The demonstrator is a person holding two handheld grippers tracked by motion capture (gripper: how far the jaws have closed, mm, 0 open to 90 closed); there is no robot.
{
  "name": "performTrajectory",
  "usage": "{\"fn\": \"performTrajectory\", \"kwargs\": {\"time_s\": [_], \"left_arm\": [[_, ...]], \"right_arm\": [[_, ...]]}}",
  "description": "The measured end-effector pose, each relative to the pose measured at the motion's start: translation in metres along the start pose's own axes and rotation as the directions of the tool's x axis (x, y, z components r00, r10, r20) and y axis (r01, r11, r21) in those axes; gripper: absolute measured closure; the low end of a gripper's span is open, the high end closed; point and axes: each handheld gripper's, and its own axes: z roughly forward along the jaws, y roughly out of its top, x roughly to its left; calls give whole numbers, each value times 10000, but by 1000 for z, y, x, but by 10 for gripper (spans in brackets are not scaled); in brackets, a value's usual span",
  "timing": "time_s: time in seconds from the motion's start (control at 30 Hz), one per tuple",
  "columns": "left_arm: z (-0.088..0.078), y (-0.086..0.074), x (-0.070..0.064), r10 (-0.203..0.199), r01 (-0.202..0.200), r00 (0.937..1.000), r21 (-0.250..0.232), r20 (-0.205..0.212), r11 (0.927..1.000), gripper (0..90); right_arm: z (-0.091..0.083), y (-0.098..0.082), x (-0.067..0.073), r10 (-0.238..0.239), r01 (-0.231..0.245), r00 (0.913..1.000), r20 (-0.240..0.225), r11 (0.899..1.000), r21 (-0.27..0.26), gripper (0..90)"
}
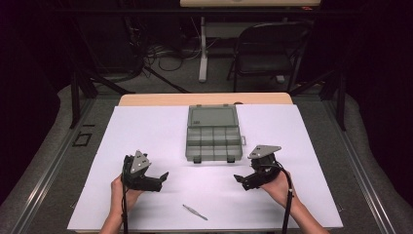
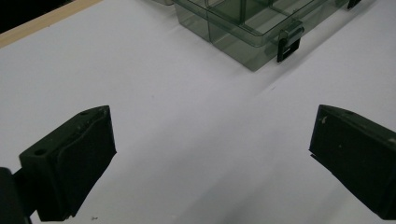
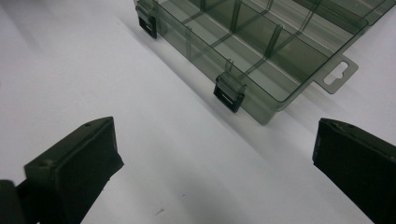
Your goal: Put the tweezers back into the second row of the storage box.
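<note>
A smoky clear organizer box [image 1: 213, 139] lies open at the middle of the white table cover, its lid folded back and its compartments showing nothing inside. My left gripper [image 1: 163, 178] rests low at the front left, open, nothing between its jaws; its own view has the box's corner and a latch [image 2: 289, 39] ahead. My right gripper [image 1: 238, 180] sits at the front right, open and holding nothing. Its view looks at the box [image 3: 261, 51] front edge and two latches. A pair of metal tweezers [image 1: 195, 212] lies near the front edge between the hands.
The white cover [image 1: 146, 131] spans a wooden table [image 1: 160, 99]. Beyond it stand a folding chair [image 1: 265, 48], a table leg and cables on the floor. Dark stands flank both sides.
</note>
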Motion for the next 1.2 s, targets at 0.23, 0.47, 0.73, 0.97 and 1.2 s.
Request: {"fn": "performTrajectory", "kwargs": {"time_s": [0.23, 0.47, 0.73, 0.97, 1.2], "left_arm": [[1, 1, -1, 67, -67, 10000, -15, 0, 10000, 2], [1, 0, -1, 83, -83, 10000, -13, 5, 10000, 2], [0, 1, -1, 88, -88, 10000, -47, -30, 10000, 2], [0, 0, -1, 111, -111, 9999, -25, -18, 9999, 2], [1, 0, 0, 97, -97, 10000, -32, -14, 9999, 2]], "right_arm": [[1, 3, 8, -212, 213, 9997, -135, 9998, 64, 0], [3, 8, 19, -379, 379, 9987, -342, 9993, -5, 0], [7, 14, 34, -641, 634, 9961, -604, 9979, -131, 0], [8, 25, 50, -1006, 1033, 9900, -987, 9944, 220, 0], [17, 32, 72, -1367, 1452, 9780, -1575, 9884, 435, 0]]}}
